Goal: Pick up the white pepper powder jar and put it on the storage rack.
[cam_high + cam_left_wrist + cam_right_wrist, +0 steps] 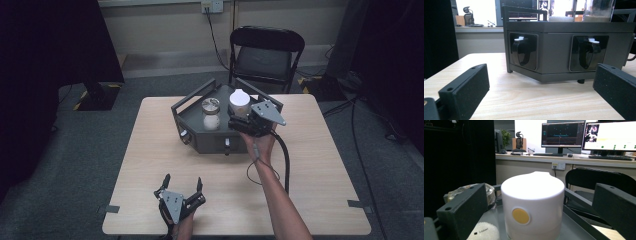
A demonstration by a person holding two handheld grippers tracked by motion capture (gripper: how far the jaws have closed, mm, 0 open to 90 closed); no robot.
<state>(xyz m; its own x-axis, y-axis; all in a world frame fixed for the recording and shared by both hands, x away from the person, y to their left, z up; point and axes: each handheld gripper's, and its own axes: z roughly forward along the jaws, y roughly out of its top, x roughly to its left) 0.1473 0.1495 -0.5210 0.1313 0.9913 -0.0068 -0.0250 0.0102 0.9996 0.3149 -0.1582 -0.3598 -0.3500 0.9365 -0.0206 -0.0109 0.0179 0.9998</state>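
Observation:
A dark grey tray-topped box (200,142) stands at the table's far middle, with knobs on its front faces (520,51). On it stand a white cylinder with a yellow dot (534,202), a lidded glass jar (210,105) and a small white round piece (211,122). My right gripper (239,119) is at the tray's right side, open. Its jaws stand wide on either side of the white cylinder (240,102) and are apart from it. My left gripper (183,180) rests open near the table's front edge, facing the box (554,50), with nothing between its fingers.
A black folding chair (265,52) stands behind the table. The right gripper's cable (286,160) trails over the tabletop (325,170). Bare wood lies between the left gripper and the box. Dark curtains hang at both sides.

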